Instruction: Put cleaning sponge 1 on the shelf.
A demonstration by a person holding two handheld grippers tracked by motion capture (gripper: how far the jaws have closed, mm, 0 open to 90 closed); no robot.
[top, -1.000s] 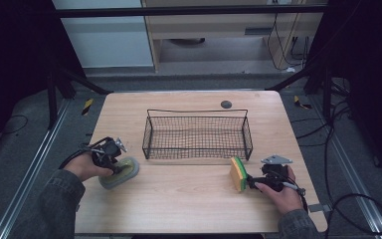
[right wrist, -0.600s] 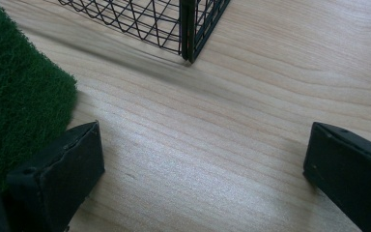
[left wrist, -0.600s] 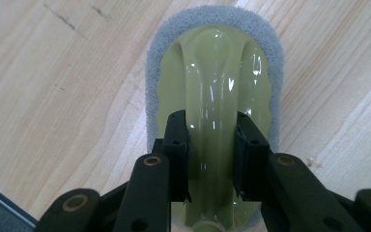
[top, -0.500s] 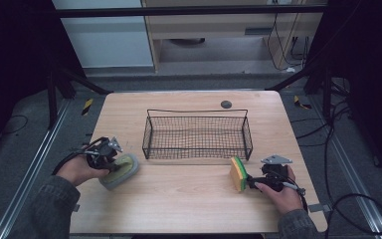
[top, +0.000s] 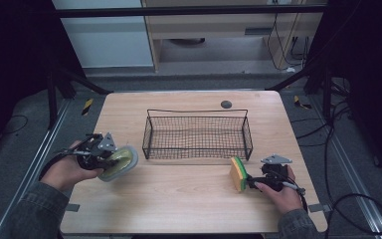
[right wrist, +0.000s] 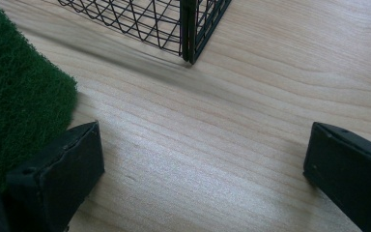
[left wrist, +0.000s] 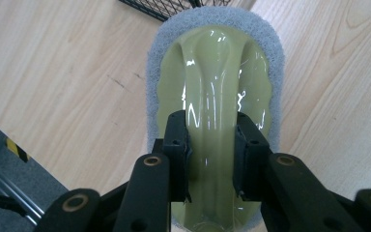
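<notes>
Dark floor and cables surround a pale wooden worktop (top: 179, 199) with a black wire basket (top: 197, 134) standing at its middle. On the near left, the left gripper (top: 110, 157) has its jaws clamped on the raised glossy handle of a yellow-green scrubber with a grey pad (left wrist: 217, 92), which looks lifted and tilted just off the wood, a little left of the basket. On the near right, the right gripper (top: 253, 182) rests with its jaws spread wide and nothing between them, while a yellow sponge with a green scouring face (top: 238, 174) stands on edge just beside it. As a judgement, the slick handle could slide between the pads if the hand tips further, and the scrubber's wide pad might catch the basket's rim on the way over it. The right gripper could nudge the upright sponge and topple it before getting a hold. Counted: one basket, one scrubber, one sponge, two grippers, and one small dark disc (top: 226, 104) set beyond the basket.
</notes>
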